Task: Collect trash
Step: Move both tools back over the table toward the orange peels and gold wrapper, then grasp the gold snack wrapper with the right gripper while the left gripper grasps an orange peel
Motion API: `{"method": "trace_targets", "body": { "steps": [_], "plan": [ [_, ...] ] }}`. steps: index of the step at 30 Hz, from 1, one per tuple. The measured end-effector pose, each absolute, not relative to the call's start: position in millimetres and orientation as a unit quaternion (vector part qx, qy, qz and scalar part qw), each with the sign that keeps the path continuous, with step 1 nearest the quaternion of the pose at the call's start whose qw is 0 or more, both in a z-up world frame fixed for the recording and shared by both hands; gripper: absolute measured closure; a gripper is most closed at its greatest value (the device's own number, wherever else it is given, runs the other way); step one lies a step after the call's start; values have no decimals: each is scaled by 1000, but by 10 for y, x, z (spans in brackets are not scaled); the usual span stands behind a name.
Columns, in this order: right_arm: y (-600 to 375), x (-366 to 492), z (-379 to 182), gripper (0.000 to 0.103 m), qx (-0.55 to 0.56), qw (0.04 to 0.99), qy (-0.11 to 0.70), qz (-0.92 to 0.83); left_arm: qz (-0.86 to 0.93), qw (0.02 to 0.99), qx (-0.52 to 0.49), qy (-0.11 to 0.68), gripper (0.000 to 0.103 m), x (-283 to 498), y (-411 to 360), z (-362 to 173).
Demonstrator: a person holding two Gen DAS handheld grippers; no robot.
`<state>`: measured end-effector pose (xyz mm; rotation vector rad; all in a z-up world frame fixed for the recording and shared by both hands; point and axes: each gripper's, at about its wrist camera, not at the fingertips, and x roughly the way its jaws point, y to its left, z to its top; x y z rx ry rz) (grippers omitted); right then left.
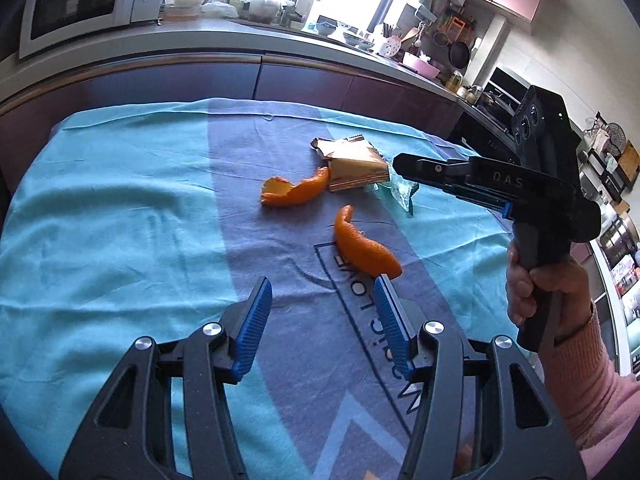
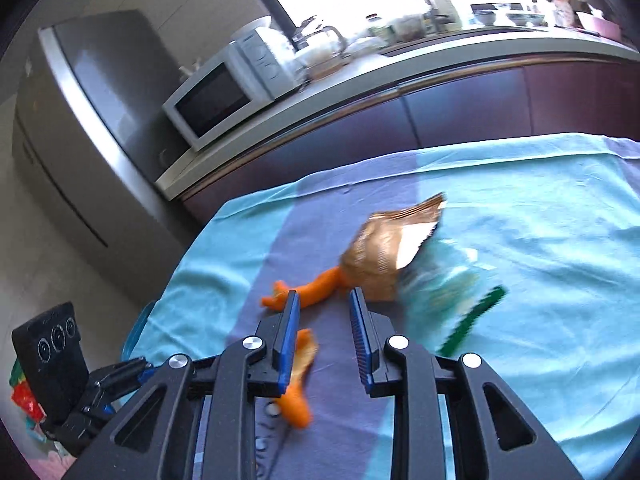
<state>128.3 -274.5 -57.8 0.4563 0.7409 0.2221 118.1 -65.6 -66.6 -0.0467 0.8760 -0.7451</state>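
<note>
Both grippers are open and hold nothing. The near orange peel (image 1: 366,250) lies on the blue surface (image 1: 120,220), just ahead of the left gripper (image 1: 324,316), its long side running away from it. The right gripper (image 2: 324,334) is nearer the gold wrapper (image 2: 384,256).

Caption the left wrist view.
Open left gripper nears an orange peel on the blue cloth; right gripper hovers over wrappers.

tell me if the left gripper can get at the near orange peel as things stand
Probably yes. The left gripper is open and empty, and the near orange peel lies flat on the cloth just past its right finger, uncovered. The right gripper sits farther back by the gold wrapper.
</note>
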Motion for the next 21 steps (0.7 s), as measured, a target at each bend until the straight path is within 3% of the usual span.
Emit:
{"method": "trace_targets", "body": {
  "steps": [13, 19, 21],
  "plan": [
    [-3225, 1920, -749, 69, 241, 888, 383, 79, -355, 819, -5, 450, 48, 1407, -1212, -791],
    [-3206, 2155, -901, 64, 249, 873, 411, 88, -350, 812, -3, 467, 51, 1471, -1302, -869],
    [-3171, 2168, -929, 64, 250, 870, 415, 96, -353, 810, -4, 469, 58, 1475, -1308, -868]
  ]
}}
